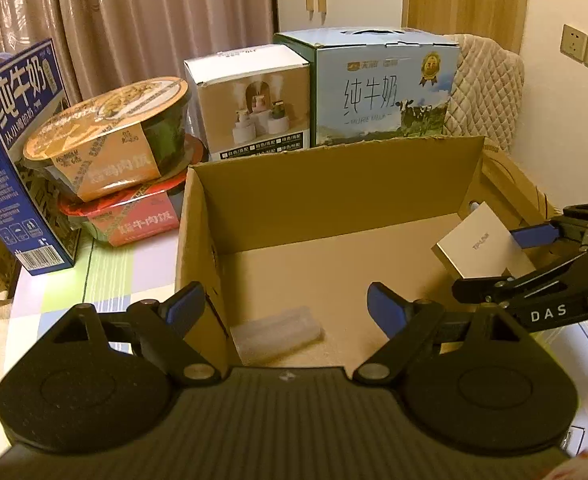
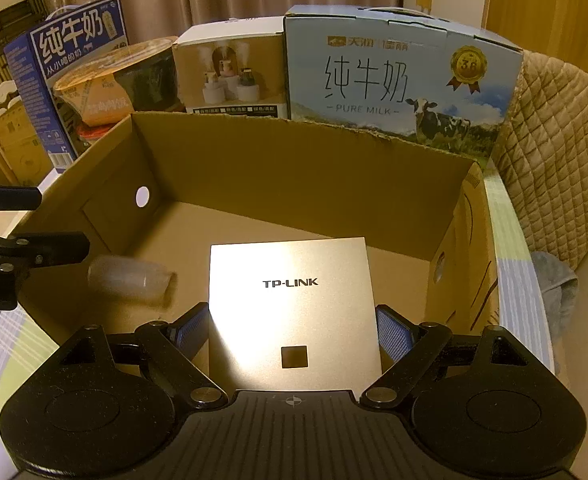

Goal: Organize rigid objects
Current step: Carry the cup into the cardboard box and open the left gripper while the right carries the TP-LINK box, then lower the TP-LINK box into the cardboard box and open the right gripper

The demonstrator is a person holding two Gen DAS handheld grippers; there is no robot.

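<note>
This looks like a room in a home, because pinkish-brown patterned curtains hang at the upper left, a beige quilted cover lies on furniture at the right, and a light blue cardboard milk carton stands at the upper centre.

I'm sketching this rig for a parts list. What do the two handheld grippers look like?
Both match: the left gripper and right gripper have matte black bodies with a ribbed centre panel, two round black discs, black linkage arms with silver pivot pins, and fingers faced with blue pads. The right one shows white "DAS" lettering. No cables or sleeves visible.
</note>
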